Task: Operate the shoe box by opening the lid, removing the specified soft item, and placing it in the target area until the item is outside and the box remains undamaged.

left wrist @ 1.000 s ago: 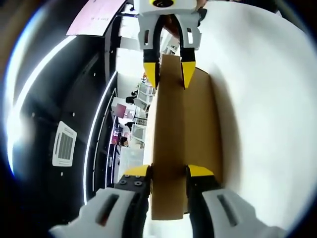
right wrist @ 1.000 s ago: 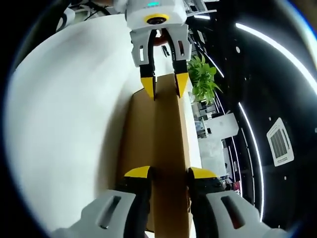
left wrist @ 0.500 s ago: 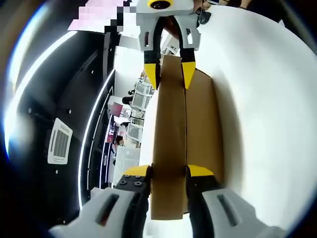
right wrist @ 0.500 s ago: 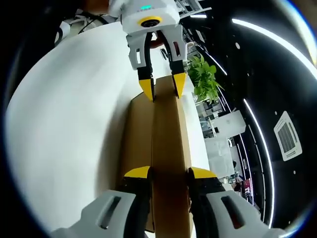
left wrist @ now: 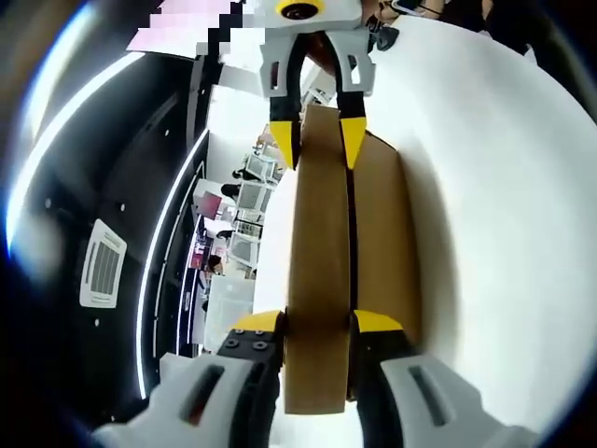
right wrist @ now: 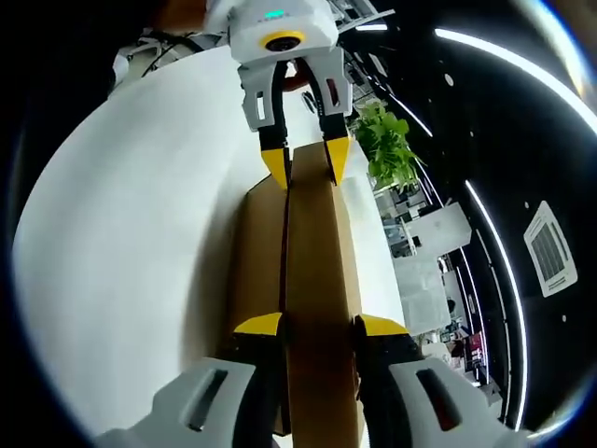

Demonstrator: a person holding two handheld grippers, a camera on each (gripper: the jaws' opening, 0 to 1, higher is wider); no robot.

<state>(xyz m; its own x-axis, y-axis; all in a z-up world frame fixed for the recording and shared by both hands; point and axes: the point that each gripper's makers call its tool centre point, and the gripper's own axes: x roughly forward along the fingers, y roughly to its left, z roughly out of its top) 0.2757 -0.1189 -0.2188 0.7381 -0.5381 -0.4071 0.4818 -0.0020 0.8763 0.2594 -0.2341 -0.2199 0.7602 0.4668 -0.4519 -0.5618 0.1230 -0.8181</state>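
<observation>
**Both jaws clamped on the lid, one at each end**

Left gripper (left wrist: 317,322): my jaws are clenched on the near end of the brown cardboard lid (left wrist: 319,271). Right gripper (right wrist: 317,324): same grip at the opposite end. Each gripper shows at the far end in the other's view, yellow tips pinching the lid edge. Lid stands on edge, just beside the shoe box (left wrist: 382,233), which sits on the white counter (left wrist: 504,215). Soft item: can't tell from here. Potted plant (right wrist: 387,149) beyond the counter.
</observation>
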